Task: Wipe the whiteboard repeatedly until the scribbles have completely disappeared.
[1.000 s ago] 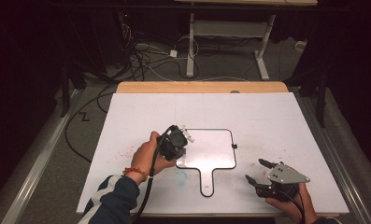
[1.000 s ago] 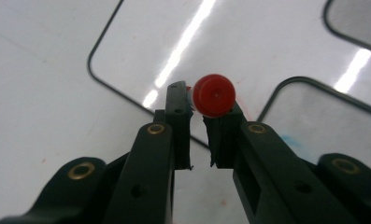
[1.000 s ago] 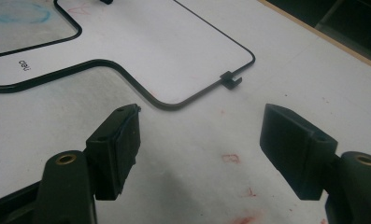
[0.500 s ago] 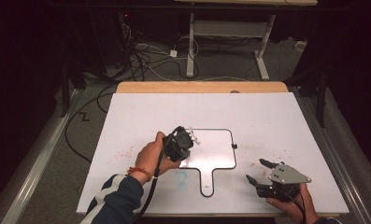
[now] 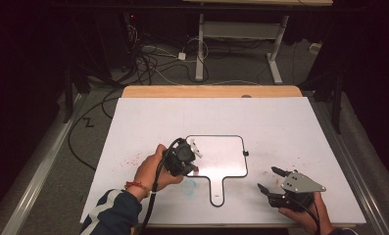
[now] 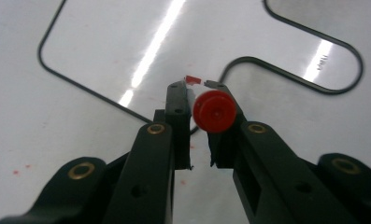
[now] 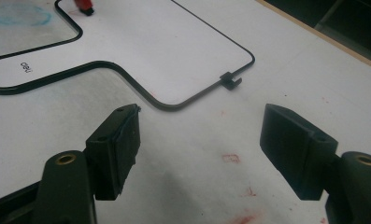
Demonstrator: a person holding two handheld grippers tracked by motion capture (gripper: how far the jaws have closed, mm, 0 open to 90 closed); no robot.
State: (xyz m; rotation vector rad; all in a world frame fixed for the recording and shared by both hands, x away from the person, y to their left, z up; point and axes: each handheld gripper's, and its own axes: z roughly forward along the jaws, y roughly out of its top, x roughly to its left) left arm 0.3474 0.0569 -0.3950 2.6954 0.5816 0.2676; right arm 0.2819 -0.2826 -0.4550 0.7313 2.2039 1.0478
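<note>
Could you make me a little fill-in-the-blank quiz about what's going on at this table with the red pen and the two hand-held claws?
1. The left gripper is shut on a marker with a round ____ end.
2. The marker's tip meets the small handled whiteboard with a black rim, which lies flat on the large ____ table sheet.
3. The right gripper hovers with its jaws ____, holding nothing.

Missing words: red; white; open
</note>
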